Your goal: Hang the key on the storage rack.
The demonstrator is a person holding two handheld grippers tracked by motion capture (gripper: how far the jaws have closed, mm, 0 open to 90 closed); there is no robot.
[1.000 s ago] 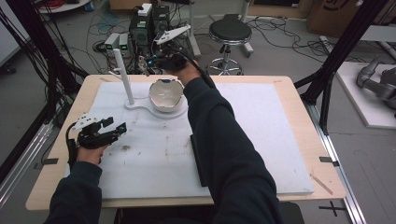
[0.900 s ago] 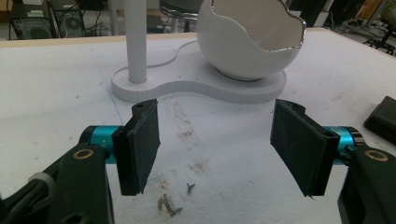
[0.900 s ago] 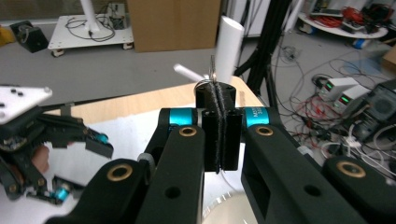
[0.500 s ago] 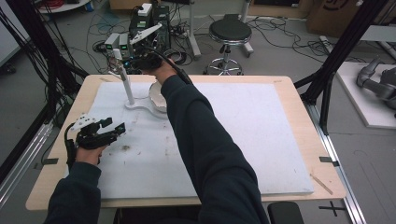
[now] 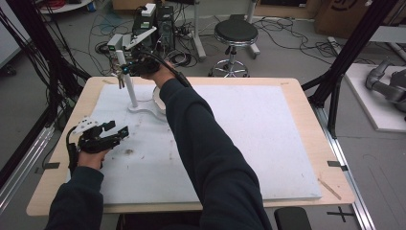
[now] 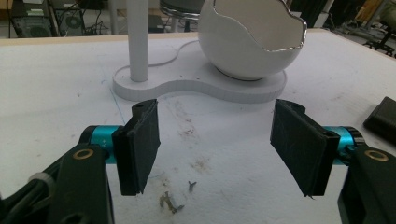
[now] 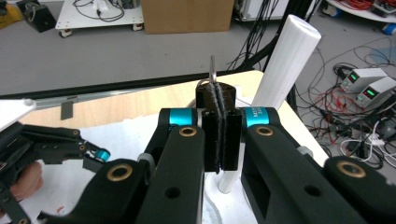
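Note:
A white stand (image 5: 143,111) at the back left of the table carries an upright white post (image 5: 129,86) and a white eggshell-shaped bowl (image 6: 252,42). My right gripper (image 5: 123,72) hovers beside the top of the post (image 7: 285,60). It is shut (image 7: 219,93), and a thin metal piece (image 7: 212,72) sticks out from between its pads. The sleeve hides most of the bowl in the high view. My left gripper (image 5: 115,130) rests low at the table's left, open (image 6: 215,140) with nothing between its jaws, pointing at the stand (image 6: 205,86).
Small bits of debris (image 6: 170,200) lie on the white mat in front of the left gripper. A black object (image 6: 383,119) lies to the right of it. Behind the table stand a stool (image 5: 234,33), electronics (image 5: 158,19) and cables. A black frame leg (image 5: 335,91) rises at the right.
My right gripper has moved left, from over the bowl to the top of the post, still shut. The left gripper has stayed where it was.

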